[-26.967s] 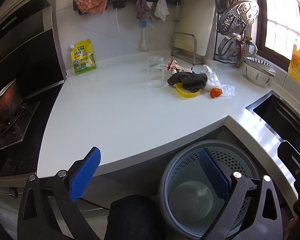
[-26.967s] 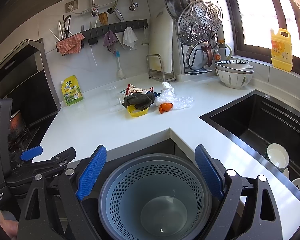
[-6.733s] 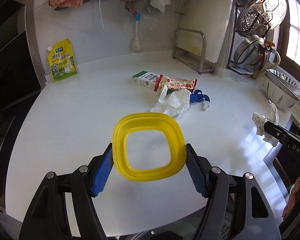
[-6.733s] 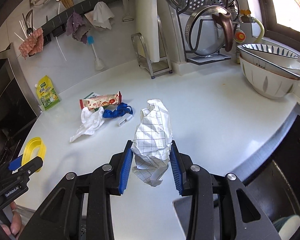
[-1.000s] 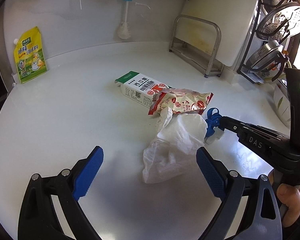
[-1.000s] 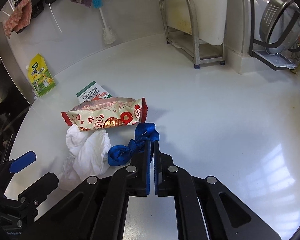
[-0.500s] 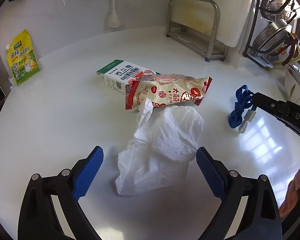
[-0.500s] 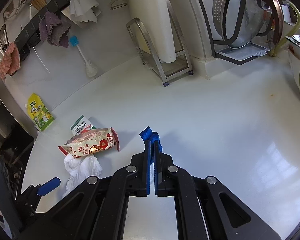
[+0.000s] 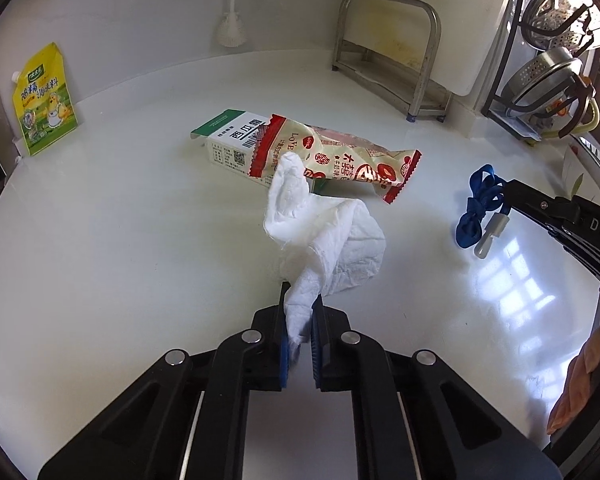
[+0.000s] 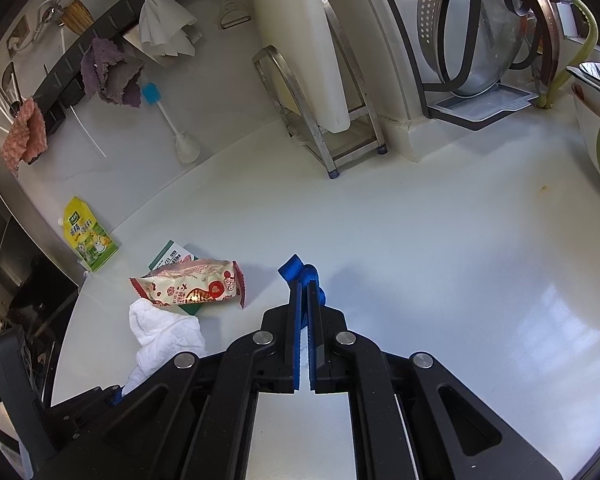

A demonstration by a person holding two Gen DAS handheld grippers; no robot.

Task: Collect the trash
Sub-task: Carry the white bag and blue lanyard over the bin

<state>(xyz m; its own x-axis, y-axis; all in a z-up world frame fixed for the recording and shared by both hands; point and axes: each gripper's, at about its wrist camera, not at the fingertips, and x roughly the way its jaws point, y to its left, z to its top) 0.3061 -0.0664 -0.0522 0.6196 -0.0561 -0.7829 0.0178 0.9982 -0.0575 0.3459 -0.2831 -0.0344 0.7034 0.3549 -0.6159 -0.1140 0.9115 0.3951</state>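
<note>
My left gripper (image 9: 300, 300) is shut on the near end of a crumpled white tissue (image 9: 324, 232) that trails forward over the white counter (image 9: 120, 240). Behind it a red-and-cream snack wrapper (image 9: 340, 156) lies over a small green-and-white carton (image 9: 224, 140). My right gripper (image 10: 304, 286) is shut on a blue lanyard (image 10: 300, 270) and holds it above the counter; in the left wrist view the lanyard (image 9: 476, 208) hangs from it at the right. The right wrist view also shows the tissue (image 10: 160, 336), wrapper (image 10: 188, 284) and carton (image 10: 170, 254).
A yellow-green pouch (image 9: 44, 100) leans on the back wall at left. A metal board rack (image 9: 388, 60) with a white cutting board stands at the back. A dish rack with strainers (image 9: 548, 76) and a bowl (image 10: 598, 148) are at right. A brush (image 10: 180, 136) hangs on the wall.
My left gripper has closed on the white tissue, which it straddled open half a second ago. My right gripper has lifted the blue lanyard off the counter, away from the wrapper.
</note>
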